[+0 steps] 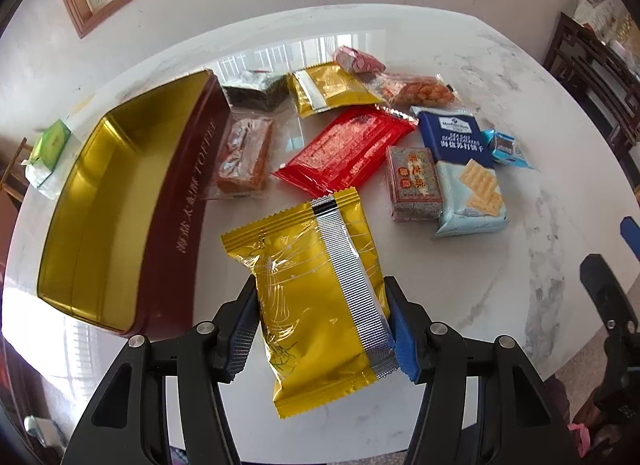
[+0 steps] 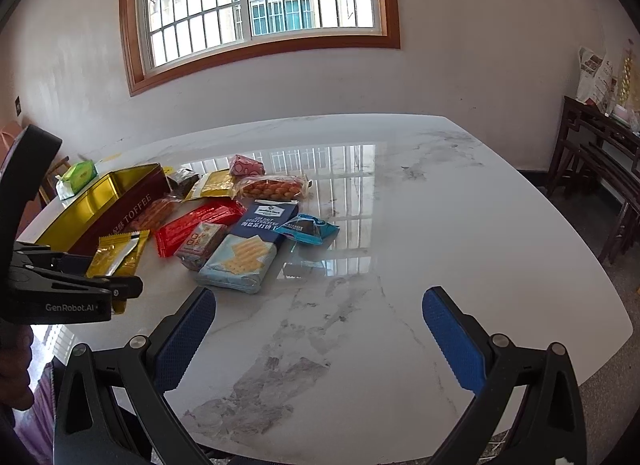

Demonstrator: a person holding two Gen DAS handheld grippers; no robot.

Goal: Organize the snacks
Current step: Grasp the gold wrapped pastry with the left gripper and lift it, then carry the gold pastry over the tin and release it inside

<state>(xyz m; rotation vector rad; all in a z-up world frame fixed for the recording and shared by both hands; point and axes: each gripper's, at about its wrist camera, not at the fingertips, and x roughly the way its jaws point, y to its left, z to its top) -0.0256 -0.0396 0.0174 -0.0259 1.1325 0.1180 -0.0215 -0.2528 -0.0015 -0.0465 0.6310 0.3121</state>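
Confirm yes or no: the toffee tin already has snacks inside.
No: the toffee tin shows only its bare gold interior, with nothing lying in it.

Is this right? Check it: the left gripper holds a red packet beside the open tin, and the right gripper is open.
Not quite: the packet clamped in the left gripper is gold, not red, as the left wrist view shows. It is beside the open tin, and the right gripper is open.
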